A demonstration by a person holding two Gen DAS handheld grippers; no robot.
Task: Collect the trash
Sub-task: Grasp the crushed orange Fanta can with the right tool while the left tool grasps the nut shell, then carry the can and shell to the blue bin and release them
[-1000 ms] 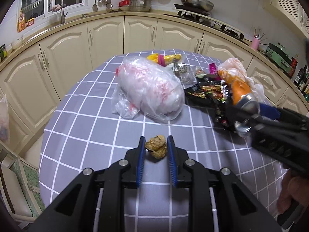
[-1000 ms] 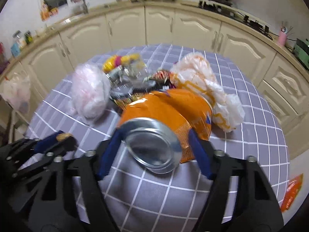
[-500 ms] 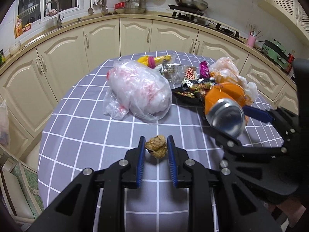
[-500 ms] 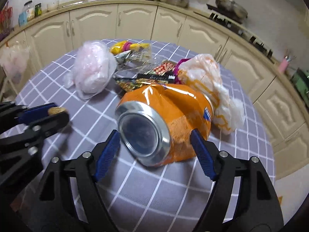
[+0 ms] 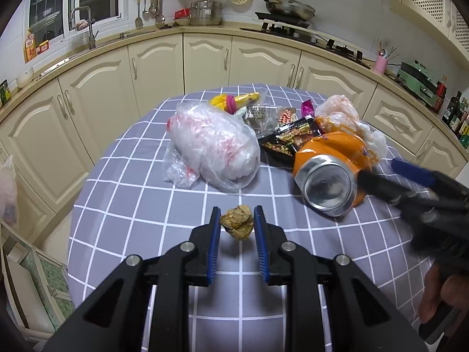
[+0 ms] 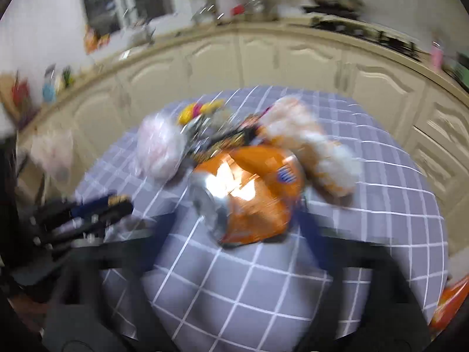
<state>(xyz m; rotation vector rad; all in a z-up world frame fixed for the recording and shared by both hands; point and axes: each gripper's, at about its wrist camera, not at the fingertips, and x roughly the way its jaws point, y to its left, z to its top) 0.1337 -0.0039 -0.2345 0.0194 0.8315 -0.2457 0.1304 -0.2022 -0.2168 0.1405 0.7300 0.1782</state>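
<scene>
A small brown crumpled lump (image 5: pixel 237 225) sits pinched between the blue pads of my left gripper (image 5: pixel 236 220), just above the checked tablecloth (image 5: pixel 140 205). The left gripper (image 6: pixel 117 202) also shows at the left of the blurred right wrist view. A crushed orange can (image 5: pixel 328 170) lies on its side on the cloth, silver end toward me. My right gripper (image 6: pixel 237 226) has its jaws opening around the can (image 6: pixel 252 193), with a gap on each side. In the left wrist view the right gripper (image 5: pixel 390 176) comes in from the right, its nearer finger close to the can's rim.
Behind the can lies a trash pile: a white plastic bag (image 5: pixel 214 146), dark snack wrappers (image 5: pixel 290 138), a yellow wrapper (image 5: pixel 234 99) and an orange-white bag (image 5: pixel 340 117). Cream cabinets (image 5: pixel 205 61) ring the round table. An orange packet (image 6: pixel 448 302) lies beyond the table's right edge.
The right gripper's jaws have spread away from the orange can, which went from held in the air to lying on the cloth. The left gripper keeps its lump and has not moved.
</scene>
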